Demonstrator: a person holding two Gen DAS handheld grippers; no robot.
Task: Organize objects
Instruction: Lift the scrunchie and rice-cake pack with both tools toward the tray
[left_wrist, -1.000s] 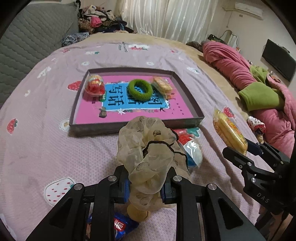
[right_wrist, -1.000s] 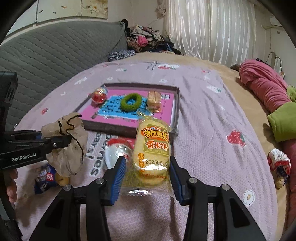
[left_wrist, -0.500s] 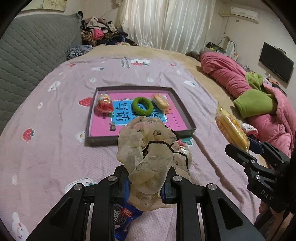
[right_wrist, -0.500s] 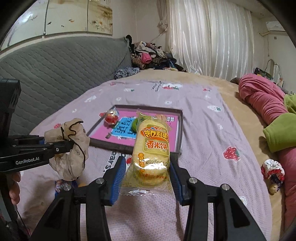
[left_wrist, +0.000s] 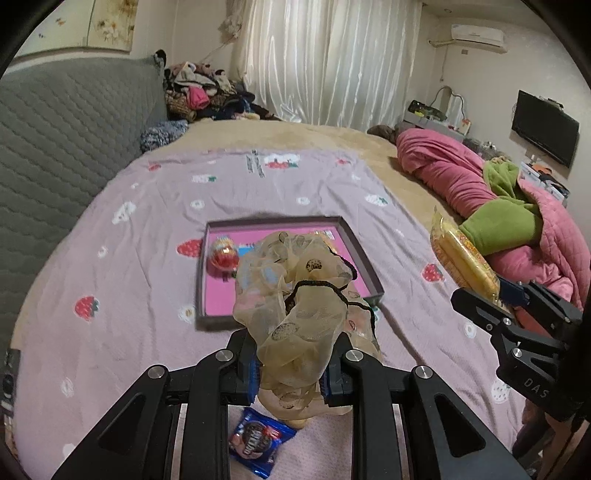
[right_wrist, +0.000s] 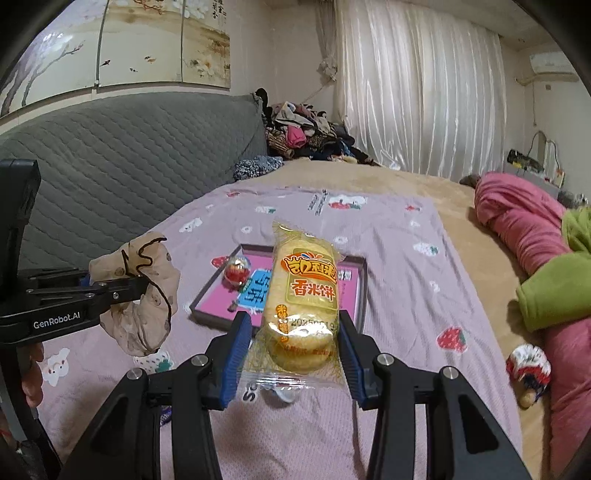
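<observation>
My left gripper (left_wrist: 291, 369) is shut on a beige sheer scrunchie (left_wrist: 295, 295) with a black cord, held high above the bed; it also shows in the right wrist view (right_wrist: 140, 291). My right gripper (right_wrist: 291, 354) is shut on a yellow rice-cake packet (right_wrist: 303, 295), also raised; the packet shows at the right of the left wrist view (left_wrist: 461, 258). Ahead on the lilac sheet lies a shallow pink-floored tray (left_wrist: 218, 299) (right_wrist: 354, 291). In it sits a red wrapped candy (left_wrist: 223, 254) (right_wrist: 238, 271). The scrunchie and the packet hide the rest of the tray.
A blue cookie packet (left_wrist: 258, 443) lies on the sheet below my left gripper. A grey quilted headboard (left_wrist: 55, 147) runs along the left. A pink and green duvet (left_wrist: 498, 206) lies at the right, with a small knitted doll (right_wrist: 528, 369) beside it. Clothes are piled at the back.
Both grippers have risen and drawn back from the tray with their loads. The tray looks smaller and farther, and more of the room shows.
</observation>
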